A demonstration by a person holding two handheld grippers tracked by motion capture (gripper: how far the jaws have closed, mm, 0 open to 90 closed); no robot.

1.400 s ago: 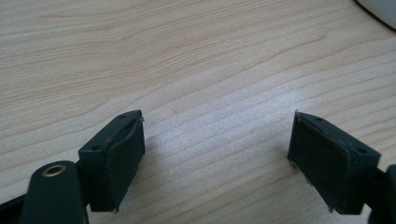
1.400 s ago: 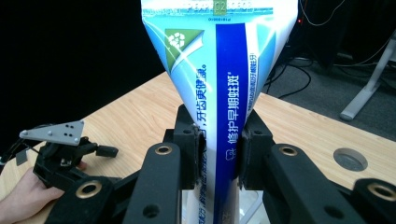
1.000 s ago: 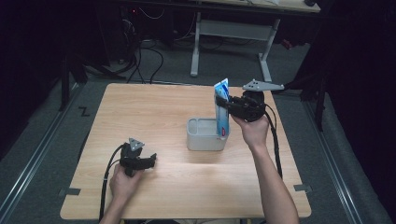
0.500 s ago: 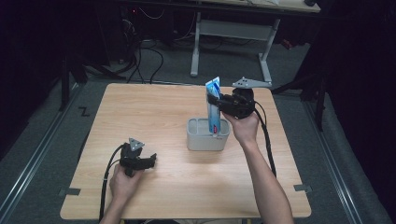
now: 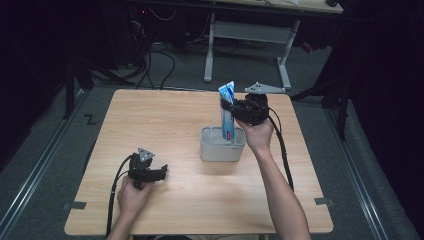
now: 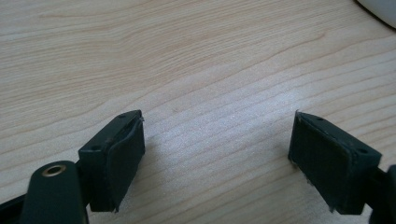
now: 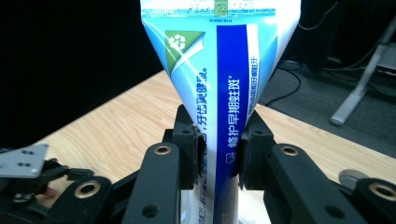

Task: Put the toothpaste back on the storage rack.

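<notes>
Here the right tool [image 5: 229, 107] clenches a toothpaste tube [image 7: 219, 84], apparently upright in the grey holder [image 5: 220, 150]; left tool [image 6: 217, 154] released

A lab or workshop-like recording space is shown, kept dim around one lit spot. A plain light wooden table [image 5: 165, 115] is set on grey carpeted floor [image 5: 55, 150]. Metal rails [image 5: 35, 172] are laid along the floor on both sides. Behind it, black cables [image 5: 155, 65] are trailed beneath a white-framed desk [image 5: 247, 37]. Dark curtaining is hung at the edges.
</notes>
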